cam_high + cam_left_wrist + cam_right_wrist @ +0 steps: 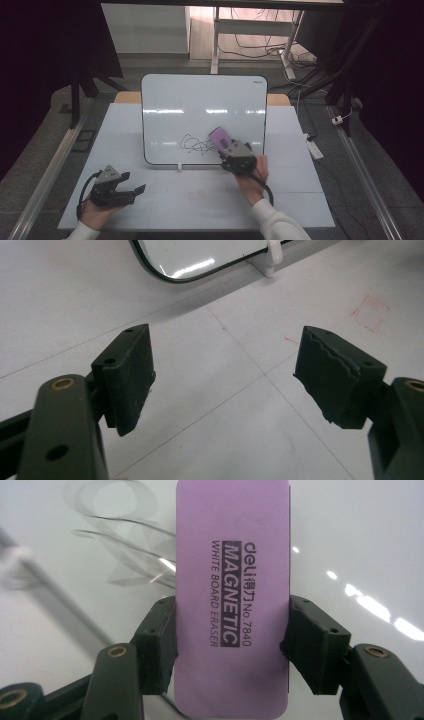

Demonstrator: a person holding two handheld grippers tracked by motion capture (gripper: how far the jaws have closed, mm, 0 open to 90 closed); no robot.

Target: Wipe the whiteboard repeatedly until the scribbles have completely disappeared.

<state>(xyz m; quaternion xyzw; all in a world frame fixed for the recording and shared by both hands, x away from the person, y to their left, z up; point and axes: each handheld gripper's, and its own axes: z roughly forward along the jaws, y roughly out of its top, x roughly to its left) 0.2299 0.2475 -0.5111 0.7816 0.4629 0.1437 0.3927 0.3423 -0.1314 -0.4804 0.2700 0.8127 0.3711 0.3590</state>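
One scribble (196,144) (black) lies beside the eraser (219,135) on the whiteboard (200,100).

Eraser (232,605) between the right gripper (232,645) pads: smooth matt purple plastic, black print. Whiteboard (200,107) beyond its fingertips: glossy, reflecting lights. Left gripper (225,380) pads: matt black, ribbed, one edge rough. Table (225,430) beneath them: smooth, matt white.

White table (165,197) w/ whiteboard (200,100) standing, seemingly propped.

Dim room; ceiling glare streaks the whiteboard (200,107); scribble blurred.
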